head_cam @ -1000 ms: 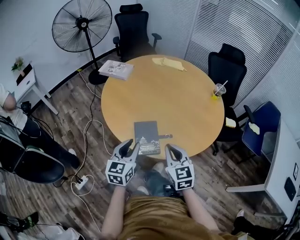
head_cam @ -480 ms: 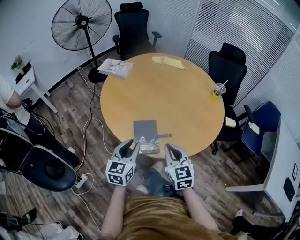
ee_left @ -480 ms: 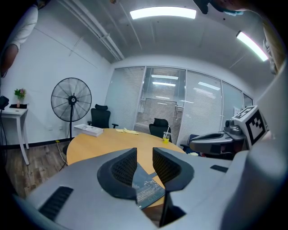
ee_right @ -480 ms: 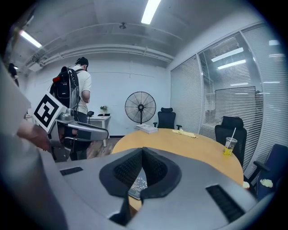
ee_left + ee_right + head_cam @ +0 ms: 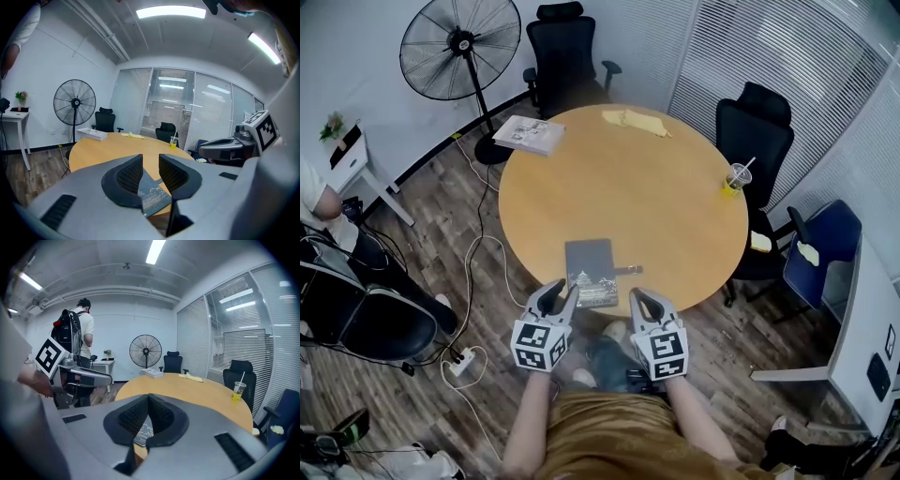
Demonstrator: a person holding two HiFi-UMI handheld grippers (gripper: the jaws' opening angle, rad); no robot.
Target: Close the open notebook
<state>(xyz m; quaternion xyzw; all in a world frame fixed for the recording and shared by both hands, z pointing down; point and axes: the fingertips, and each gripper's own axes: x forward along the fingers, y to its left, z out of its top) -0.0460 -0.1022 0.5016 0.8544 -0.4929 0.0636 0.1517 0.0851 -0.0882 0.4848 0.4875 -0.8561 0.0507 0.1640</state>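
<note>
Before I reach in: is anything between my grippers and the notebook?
Nothing visible is. The notebook lies at the table's near edge, just ahead of the left gripper and right gripper.

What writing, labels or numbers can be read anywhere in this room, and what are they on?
No text reads clearly in any view.
Notebook: pale print on its near half, too small to read.
Book: cover print blurred.
Left tool and right tool: black-and-white square patterns on their cubes, not letters.
</note>
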